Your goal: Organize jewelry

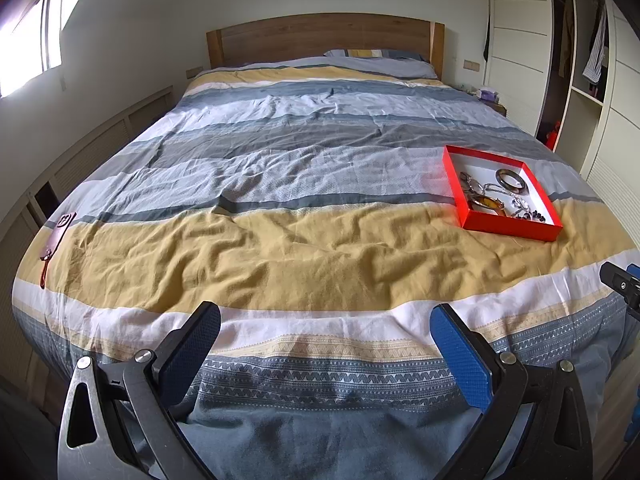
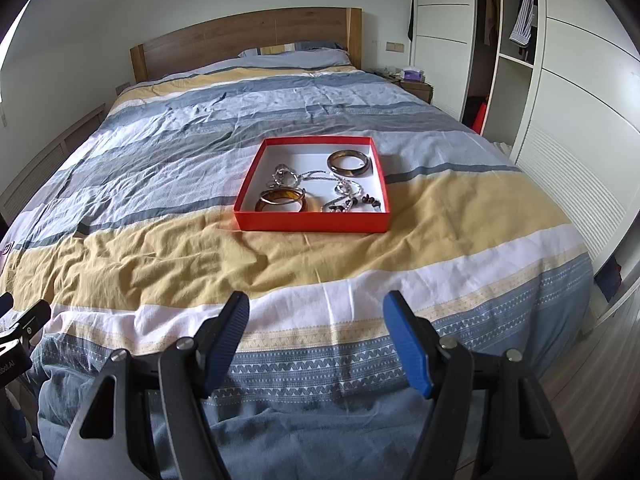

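Jewelry lies jumbled in a shallow square red cardboard box with a white inside (image 2: 256, 178), which sits flat on the striped blue, grey and mustard duvet (image 2: 168, 256) of the bed, on the right half, where a blue-grey band meets the mustard one. In its far right corner rests a thick grey-brown bangle (image 2: 349, 163); at the near left lies a wide amber bangle (image 2: 281, 200). Between them tangle silver chains and rings (image 2: 316, 178), and a strand of dark chunky beads (image 2: 362, 201) runs along the near right edge. The left tongs (image 1: 325, 334) hang above the foot of the bed, spread wide and holding nothing. The right tongs (image 2: 316, 326) are likewise wide apart and unloaded, well short of the box. A dark red phone with a strap (image 1: 60, 232) lies at the duvet's left edge.
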Action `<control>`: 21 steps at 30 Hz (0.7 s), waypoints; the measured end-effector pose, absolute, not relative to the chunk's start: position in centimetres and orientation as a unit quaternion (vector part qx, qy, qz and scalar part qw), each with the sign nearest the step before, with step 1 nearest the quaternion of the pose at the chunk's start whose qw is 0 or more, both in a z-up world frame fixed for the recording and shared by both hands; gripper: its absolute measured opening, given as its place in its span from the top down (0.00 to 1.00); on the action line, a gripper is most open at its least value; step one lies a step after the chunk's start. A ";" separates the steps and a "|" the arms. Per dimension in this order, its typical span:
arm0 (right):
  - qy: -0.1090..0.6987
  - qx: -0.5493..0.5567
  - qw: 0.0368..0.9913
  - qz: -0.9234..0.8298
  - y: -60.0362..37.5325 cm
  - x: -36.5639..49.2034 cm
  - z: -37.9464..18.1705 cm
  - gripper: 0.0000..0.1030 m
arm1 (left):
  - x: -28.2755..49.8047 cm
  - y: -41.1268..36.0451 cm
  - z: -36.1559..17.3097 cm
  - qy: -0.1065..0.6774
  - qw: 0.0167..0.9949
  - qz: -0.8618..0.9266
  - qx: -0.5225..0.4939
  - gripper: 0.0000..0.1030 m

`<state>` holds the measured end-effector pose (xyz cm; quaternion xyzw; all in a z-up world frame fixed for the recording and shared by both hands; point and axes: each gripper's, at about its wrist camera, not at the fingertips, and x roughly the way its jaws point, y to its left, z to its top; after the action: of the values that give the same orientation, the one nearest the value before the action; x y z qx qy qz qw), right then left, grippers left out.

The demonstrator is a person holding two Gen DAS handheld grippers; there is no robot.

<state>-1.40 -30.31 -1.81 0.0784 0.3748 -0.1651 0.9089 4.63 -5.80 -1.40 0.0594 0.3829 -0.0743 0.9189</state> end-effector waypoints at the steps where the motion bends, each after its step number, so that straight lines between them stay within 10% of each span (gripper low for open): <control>1: 0.375 0.079 0.909 -0.164 -30.3 -1.5 -1.9 0.34 | 4.6 -5.8 -1.4 0.383 0.919 -0.074 0.059 0.01; 21: 0.397 0.081 0.902 -0.147 -30.5 -0.5 -2.5 0.34 | 4.7 -5.9 -0.1 0.374 0.922 -0.081 0.057 0.01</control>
<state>-0.45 -30.54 -2.47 0.0813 0.3972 -0.1466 0.9023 4.71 -5.91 -0.13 0.0569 0.3742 -0.0814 0.9220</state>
